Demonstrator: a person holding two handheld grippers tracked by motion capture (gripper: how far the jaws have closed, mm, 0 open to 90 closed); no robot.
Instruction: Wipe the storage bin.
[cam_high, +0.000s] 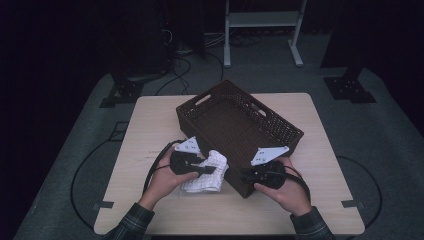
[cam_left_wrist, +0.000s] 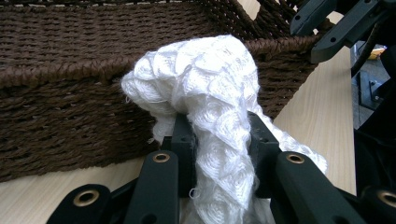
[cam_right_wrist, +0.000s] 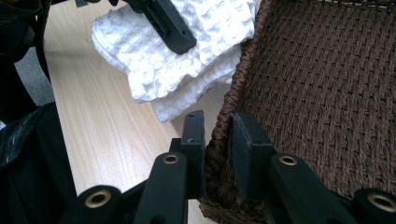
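In the high view, a dark brown woven basket (cam_high: 240, 125) sat at an angle in the middle of a pale wooden table (cam_high: 150, 120), its near corner pointing toward the lower centre of the frame. Just left of that corner lay a white waffle-knit cloth (cam_high: 207, 172), touching the basket's outer wall.

The left gripper (cam_high: 202, 169), at lower left of centre, was closed on a bunched fold of the cloth; in the left gripper view the white knit (cam_left_wrist: 210, 93) rose in a hump between the two black jaws, pressed from both sides, with the basket wall (cam_left_wrist: 60, 88) right behind it.

The right gripper (cam_high: 248, 176), at lower right of centre, straddled the basket's rim (cam_right_wrist: 224, 123) at the near corner. In the right gripper view one jaw stood outside the wall and one inside, squeezed against the braided edge. The cloth (cam_right_wrist: 154, 60) lay in the upper left of that view, with a jaw of the left gripper across it.
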